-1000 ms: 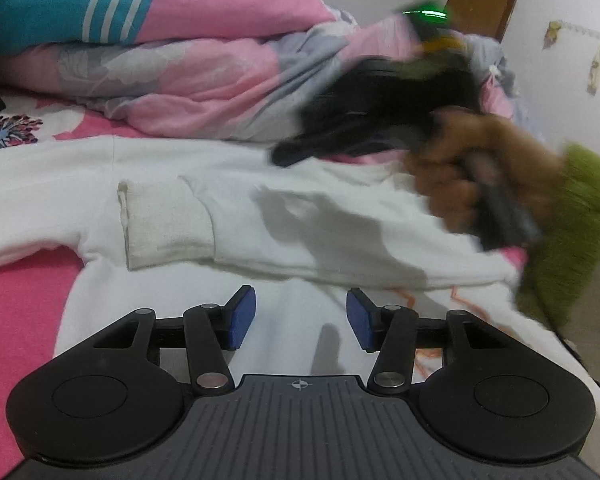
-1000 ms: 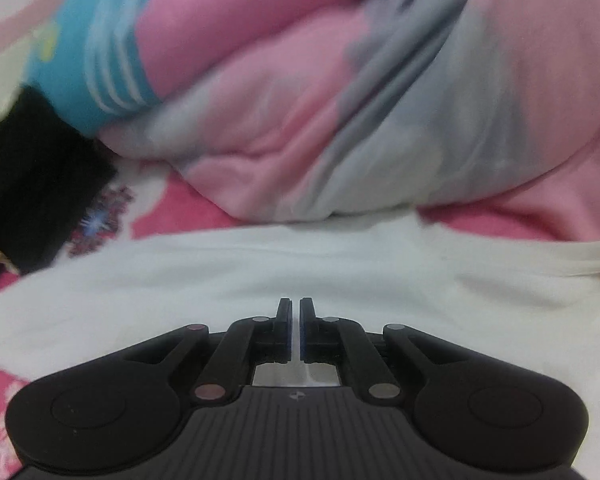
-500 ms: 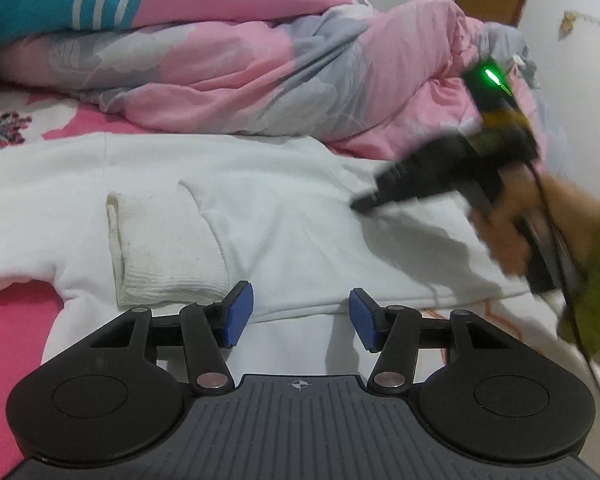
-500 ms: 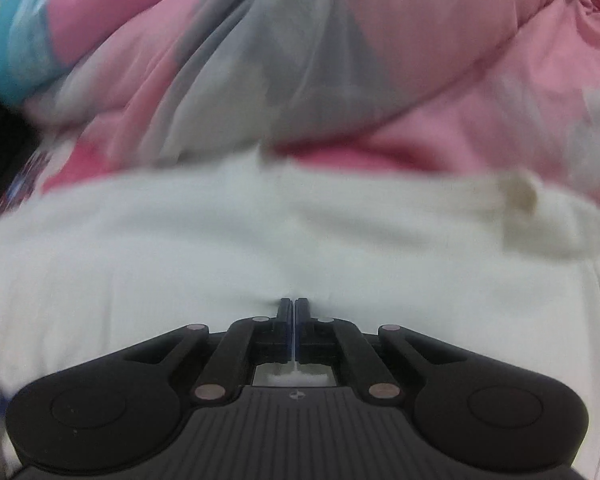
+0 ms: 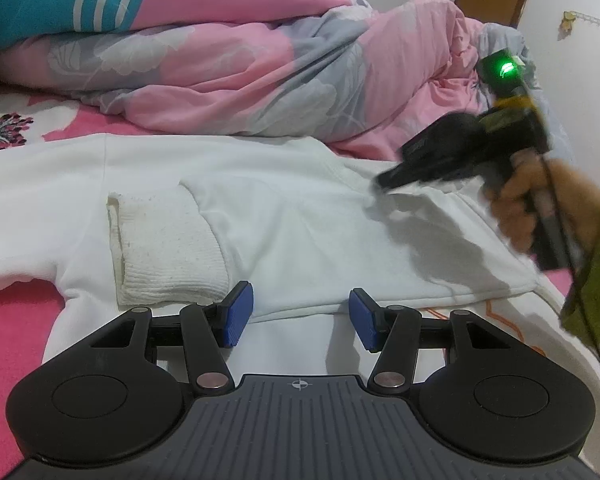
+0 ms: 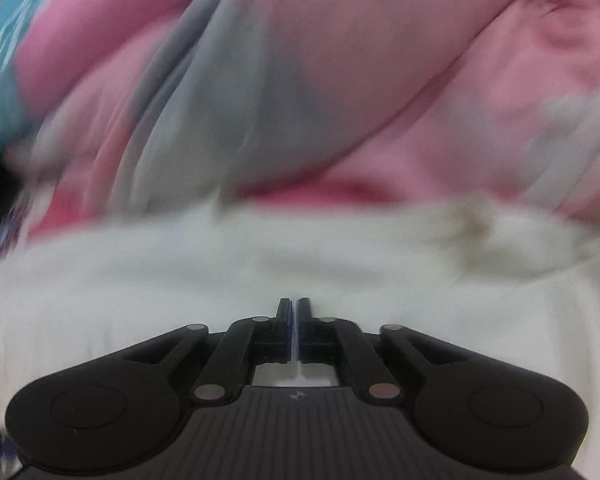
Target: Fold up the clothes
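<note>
A pink and grey quilt (image 5: 260,68) lies bunched behind the white sweatshirt (image 5: 284,216), which is spread flat on the bed. At the sweatshirt's far right edge the right gripper (image 5: 384,182) has its fingers pressed together, apparently pinching fabric. The left gripper (image 5: 300,316) hovers with fingers apart above the near hem, beside the ribbed cuff (image 5: 168,248).

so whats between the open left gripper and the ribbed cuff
Nothing but white sweatshirt fabric, in the left wrist view. The ribbed cuff lies just ahead-left of the left gripper.

The right tongs (image 5: 384,180) have swung rightward across the white sweatshirt (image 5: 300,220).
</note>
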Demonstrator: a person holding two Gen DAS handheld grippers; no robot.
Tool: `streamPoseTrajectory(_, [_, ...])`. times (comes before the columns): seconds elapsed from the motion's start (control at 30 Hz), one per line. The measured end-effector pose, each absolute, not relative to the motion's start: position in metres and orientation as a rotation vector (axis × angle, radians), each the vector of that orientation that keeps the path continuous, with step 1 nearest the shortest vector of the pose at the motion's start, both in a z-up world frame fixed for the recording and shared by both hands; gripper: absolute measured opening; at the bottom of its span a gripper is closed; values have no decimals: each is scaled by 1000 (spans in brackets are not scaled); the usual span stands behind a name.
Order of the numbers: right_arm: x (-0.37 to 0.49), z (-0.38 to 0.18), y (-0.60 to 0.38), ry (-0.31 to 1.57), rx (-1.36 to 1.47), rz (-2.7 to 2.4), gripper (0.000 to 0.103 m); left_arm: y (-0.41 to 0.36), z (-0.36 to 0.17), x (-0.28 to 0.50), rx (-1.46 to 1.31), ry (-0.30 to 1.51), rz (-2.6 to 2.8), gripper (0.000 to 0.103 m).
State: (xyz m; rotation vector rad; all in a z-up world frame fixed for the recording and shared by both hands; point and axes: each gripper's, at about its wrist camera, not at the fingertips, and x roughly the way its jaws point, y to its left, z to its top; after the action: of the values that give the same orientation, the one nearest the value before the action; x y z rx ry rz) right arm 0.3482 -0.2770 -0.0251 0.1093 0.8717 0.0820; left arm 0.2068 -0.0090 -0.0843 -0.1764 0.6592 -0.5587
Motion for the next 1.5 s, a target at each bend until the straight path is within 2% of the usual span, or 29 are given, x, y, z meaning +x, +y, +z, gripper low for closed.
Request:
streamPoseTrajectory(0.07, [336, -10, -293, 832, 109, 45, 3, -9, -84, 207, -178, 659, -560, 53])
streamPoseTrajectory(0.33, [306, -36, -337, 953, 116, 90, 2, -8, -85, 206, -183, 656, -562, 53])
streamPoseTrajectory(0.43, [330, -53, -358, 887, 190, 8, 0, -6, -85, 207, -199, 655, -566, 53])
streamPoseTrajectory(0.5, [327, -41, -382, 824, 284, -74, 2, -3, -85, 207, -216, 655, -572, 53])
streamPoseTrajectory(0.63, [281, -24, -415, 798, 394, -32, 4, -1, -86, 207, -239, 652, -581, 53])
streamPoseTrajectory(0.7, [259, -32, -431, 821, 443, -11, 20, 0, -86, 207, -247, 649, -583, 53])
streamPoseTrajectory(0.73, [251, -41, -442, 836, 458, -34, 21, 1, -85, 208, -255, 647, -587, 53])
streamPoseTrajectory(0.77, [246, -51, -455, 853, 467, -83, 17, 3, -85, 208, -269, 644, -591, 53])
streamPoseTrajectory(0.87, [217, -45, -478, 807, 519, -155, 21, 12, -82, 205, -314, 615, -602, 53])
streamPoseTrajectory(1.0, [181, -19, -484, 722, 519, -157, 21, 18, -66, 194, -334, 549, -622, 53])
streamPoseTrajectory(1.2, [177, -16, -444, 733, 442, 65, 21, 8, -72, 219, -291, 675, -497, 53])
streamPoseTrajectory(1.23, [172, -17, -443, 739, 436, 73, 21, 7, -73, 223, -283, 696, -476, 50])
streamPoseTrajectory(1.27, [167, -18, -442, 746, 430, 82, 16, 5, -74, 227, -275, 718, -454, 44])
streamPoseTrajectory(1.3, [162, -19, -440, 752, 424, 91, 5, 12, -73, 228, -309, 725, -448, 44])
streamPoseTrajectory(1.33, [157, -20, -439, 759, 419, 99, 6, 20, -69, 228, -352, 731, -444, 46])
streamPoseTrajectory(1.37, [152, -21, -438, 765, 413, 108, 11, 28, -65, 227, -395, 738, -440, 51])
streamPoseTrajectory(1.5, [133, -24, -433, 791, 390, 143, 11, 15, -66, 226, -338, 759, -420, 51])
